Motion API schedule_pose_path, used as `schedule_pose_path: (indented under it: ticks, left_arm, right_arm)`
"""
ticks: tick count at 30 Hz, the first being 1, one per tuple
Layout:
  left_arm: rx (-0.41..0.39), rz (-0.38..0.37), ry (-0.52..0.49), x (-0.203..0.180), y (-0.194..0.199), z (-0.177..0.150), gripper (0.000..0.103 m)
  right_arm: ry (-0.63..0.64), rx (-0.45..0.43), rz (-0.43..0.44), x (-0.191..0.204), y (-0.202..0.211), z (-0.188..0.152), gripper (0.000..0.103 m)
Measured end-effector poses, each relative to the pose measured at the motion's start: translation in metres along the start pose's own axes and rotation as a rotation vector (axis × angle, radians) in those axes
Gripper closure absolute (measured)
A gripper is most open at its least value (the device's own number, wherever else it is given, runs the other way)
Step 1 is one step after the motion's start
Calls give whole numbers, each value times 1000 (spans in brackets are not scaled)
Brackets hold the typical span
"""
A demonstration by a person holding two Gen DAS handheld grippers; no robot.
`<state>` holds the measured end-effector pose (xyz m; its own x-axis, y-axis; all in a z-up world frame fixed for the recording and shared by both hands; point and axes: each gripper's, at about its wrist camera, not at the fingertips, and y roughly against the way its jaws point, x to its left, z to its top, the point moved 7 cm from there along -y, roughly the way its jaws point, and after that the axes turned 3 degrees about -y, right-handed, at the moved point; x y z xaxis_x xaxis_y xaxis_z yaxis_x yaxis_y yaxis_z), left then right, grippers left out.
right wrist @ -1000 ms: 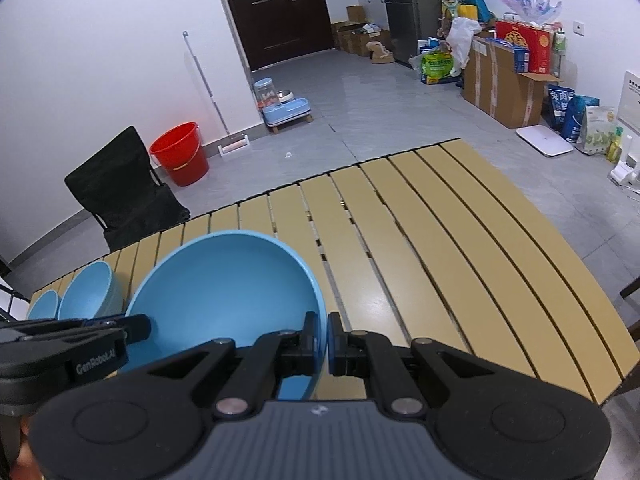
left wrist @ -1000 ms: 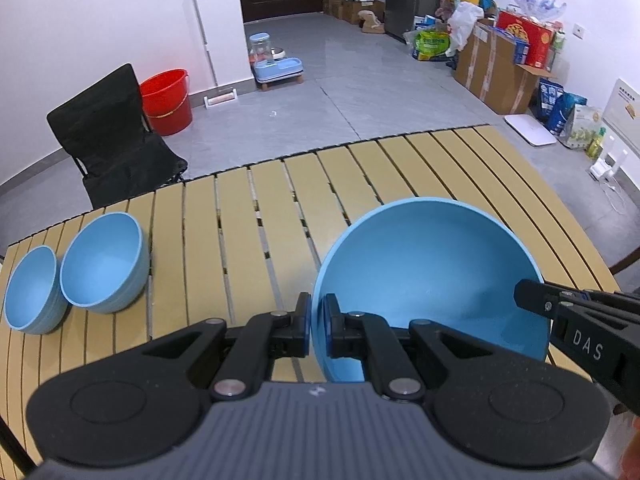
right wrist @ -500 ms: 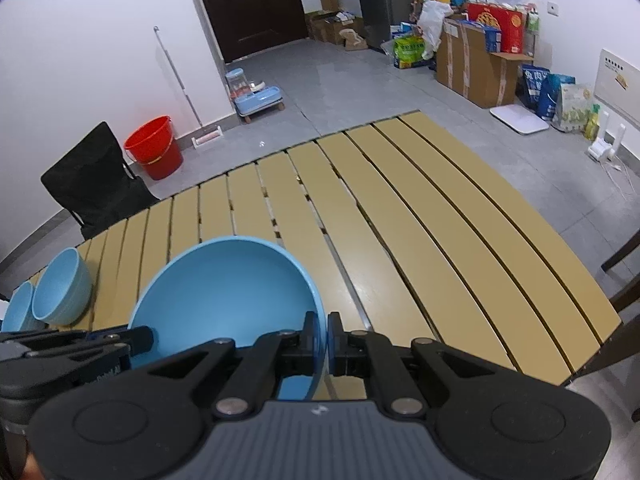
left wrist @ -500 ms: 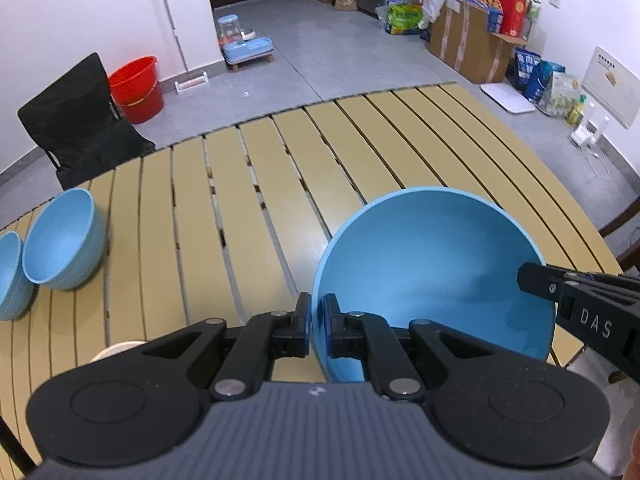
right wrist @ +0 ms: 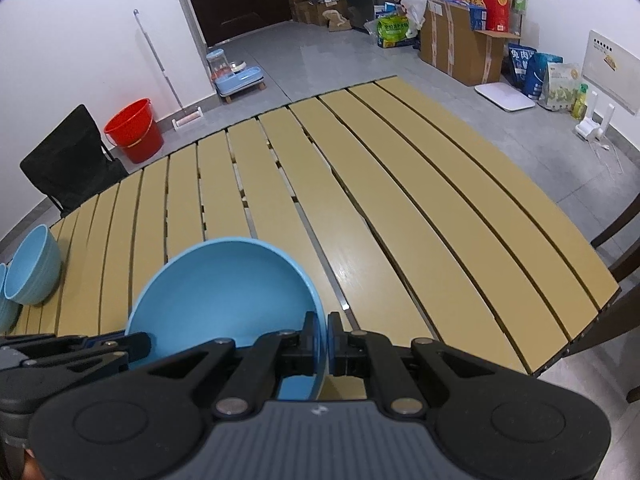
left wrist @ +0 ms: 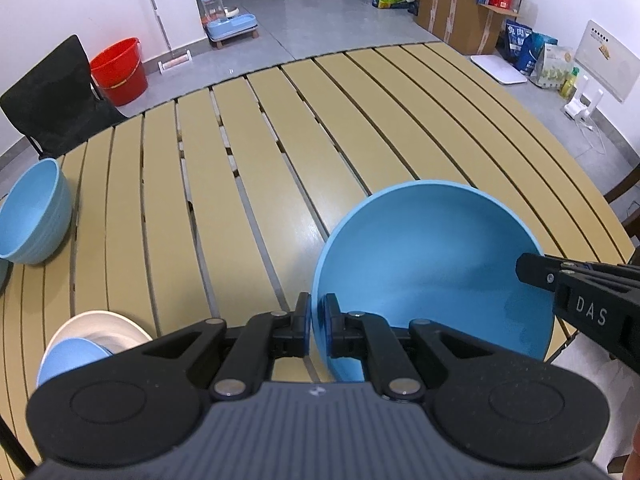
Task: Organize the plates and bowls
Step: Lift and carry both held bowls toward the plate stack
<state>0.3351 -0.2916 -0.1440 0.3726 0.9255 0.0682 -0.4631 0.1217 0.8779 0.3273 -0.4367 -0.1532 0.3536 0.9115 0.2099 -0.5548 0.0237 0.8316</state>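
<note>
At the lower centre of both wrist views, the left gripper (left wrist: 316, 328) and right gripper (right wrist: 323, 340) each pinch opposite rims of the large round blue plastic bowl (left wrist: 432, 264), likely sharing its weight level above the slatted tan table (left wrist: 280, 168).

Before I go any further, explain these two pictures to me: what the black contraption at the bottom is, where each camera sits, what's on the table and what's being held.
No robot here: a person holds a hand-operated clamp in each hand, with a wide-angle camera on each looking along its two fingers. One picture comes from the left gripper, the other from the right gripper. Both are shut on opposite sides of the rim of one large blue bowl, held over a slatted yellow table. The table also holds a smaller blue bowl at its left side, with the edge of another beside it. Near the left gripper, a white dish has a blue bowl in it.
</note>
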Motion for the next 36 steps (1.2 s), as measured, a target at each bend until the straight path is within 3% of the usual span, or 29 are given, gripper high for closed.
schedule_pose_path:
  ticks: [31,36]
  left_arm:
    - [20,5,-30,-12,-13,-12,95]
    - [16,-10,-28,-12,-9,-11,93]
  right_arm:
    - [-47,36,6,-11,-22,-12,98]
    - [-77,41,31,-12,-21,-13,89]
